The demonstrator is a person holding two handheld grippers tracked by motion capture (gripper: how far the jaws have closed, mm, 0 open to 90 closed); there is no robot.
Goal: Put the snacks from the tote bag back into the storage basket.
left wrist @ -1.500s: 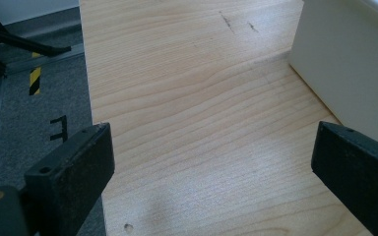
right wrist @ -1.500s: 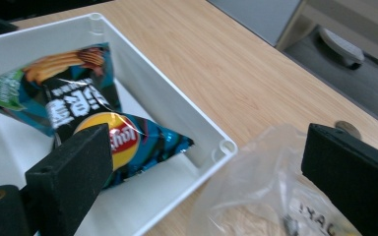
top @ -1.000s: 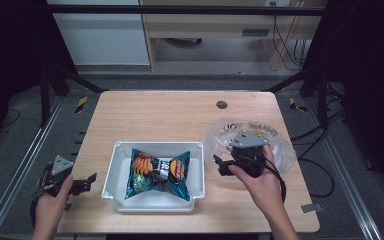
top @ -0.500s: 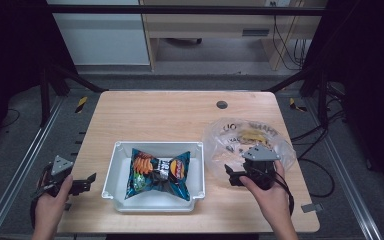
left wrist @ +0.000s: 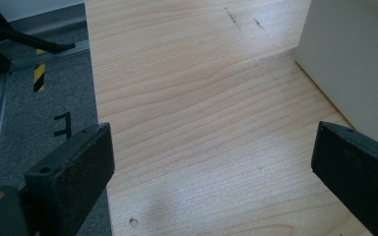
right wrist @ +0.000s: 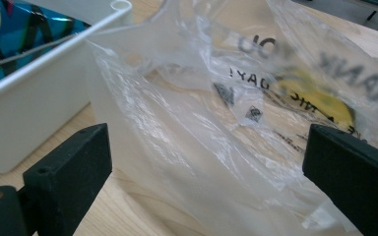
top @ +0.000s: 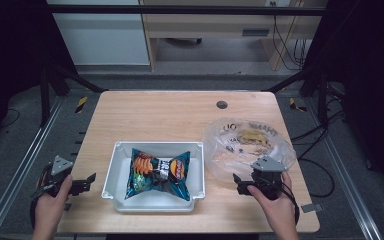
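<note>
From the high view, the chip packet (top: 158, 172) already lies in the white tray (top: 111, 172), while the clear plastic bag (top: 245, 142) rests beside it on the bench (top: 170, 115), apparently still to be handled. In the left gripper view the left gripper (left wrist: 211, 172) idles, jaws apart over bare wood. In the right gripper view the right gripper (right wrist: 206, 172) has its jaws wide apart around the bag's edge, gripping nothing yet.

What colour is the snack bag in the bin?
Mostly blue snack bag with orange and red print; clearest in the high view.

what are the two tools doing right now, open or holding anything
Left tool: open, empty, over the table beside the white bin.
Right tool: open, jaws either side of the clear plastic bag, not clamped.
</note>
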